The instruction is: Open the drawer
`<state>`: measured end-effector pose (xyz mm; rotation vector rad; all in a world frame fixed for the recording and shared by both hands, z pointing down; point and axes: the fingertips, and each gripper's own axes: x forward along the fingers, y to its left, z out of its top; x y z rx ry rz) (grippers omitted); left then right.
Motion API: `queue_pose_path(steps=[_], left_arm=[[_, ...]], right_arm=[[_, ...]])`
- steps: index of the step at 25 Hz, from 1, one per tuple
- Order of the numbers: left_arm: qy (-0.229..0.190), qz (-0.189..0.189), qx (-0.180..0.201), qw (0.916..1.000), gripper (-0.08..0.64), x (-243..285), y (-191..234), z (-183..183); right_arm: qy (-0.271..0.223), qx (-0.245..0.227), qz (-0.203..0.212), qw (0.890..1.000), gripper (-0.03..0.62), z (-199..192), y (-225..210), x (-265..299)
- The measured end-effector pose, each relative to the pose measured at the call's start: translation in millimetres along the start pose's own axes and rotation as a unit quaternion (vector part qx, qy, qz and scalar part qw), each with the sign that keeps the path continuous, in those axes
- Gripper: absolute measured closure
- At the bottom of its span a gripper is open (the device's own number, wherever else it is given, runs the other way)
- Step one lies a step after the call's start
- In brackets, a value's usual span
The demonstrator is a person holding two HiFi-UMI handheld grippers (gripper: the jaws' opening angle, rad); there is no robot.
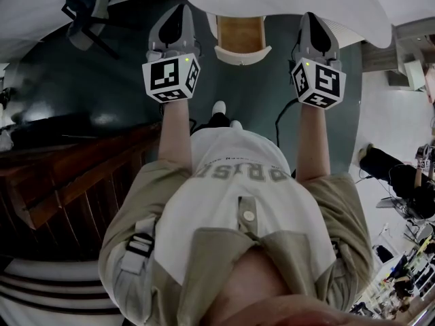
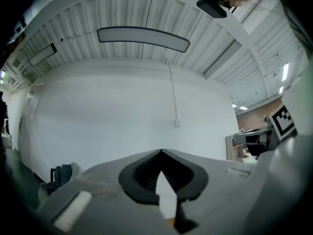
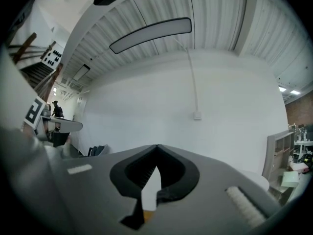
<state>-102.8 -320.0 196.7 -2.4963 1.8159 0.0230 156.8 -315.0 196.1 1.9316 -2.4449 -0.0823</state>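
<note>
Both grippers are shut and empty: the left gripper (image 1: 178, 12) and the right gripper (image 1: 311, 19) point level, side by side, each with its jaws pressed together on nothing. I judge the drawer to belong to the small wood-topped cabinet (image 1: 239, 36) standing on the floor (image 1: 272, 94) ahead, between the two grippers, below their line and about equally near each. I cannot make out its front or handle.

Wooden-topped unit (image 1: 239, 34) half seen, possibly drawer; front hidden.
</note>
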Motion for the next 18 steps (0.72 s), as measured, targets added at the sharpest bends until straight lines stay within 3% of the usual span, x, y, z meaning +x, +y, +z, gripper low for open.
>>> queue_pose_path(steps=[18], left_arm=[[-0.001,0.000,-0.006,1.0000,0.555,-8.7,4.8,-1.7]], right_arm=[[-0.025,-0.026,0.016,0.999,0.592,18.1,11.1,-7.3]])
